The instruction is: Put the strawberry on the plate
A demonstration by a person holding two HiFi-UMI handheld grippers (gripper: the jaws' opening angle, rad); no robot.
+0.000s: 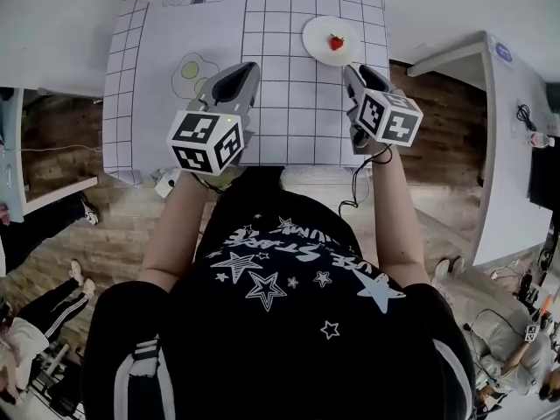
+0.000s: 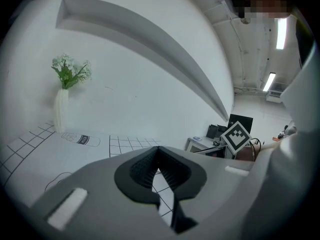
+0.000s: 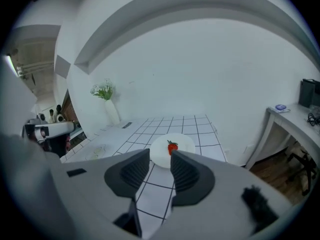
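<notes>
Red strawberry [image 1: 336,42] sits on white plate [image 1: 315,31]; right claw [image 3: 160,160] spread, left claw [image 2: 159,156] pressed together.

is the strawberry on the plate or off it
On it. The strawberry rests on the white plate; the right gripper is open, empty, apart from it.

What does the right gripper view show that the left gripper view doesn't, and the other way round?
Only the right gripper view: the strawberry lying on the white plate, just beyond the right gripper, whose jaws are apart and empty. Only the left gripper view: the other gripper's marker cube and lit ceiling lights, past the left gripper, whose jaws meet at the tips. Both: the vase of flowers against the white wall, and the grid-printed mat.
</notes>
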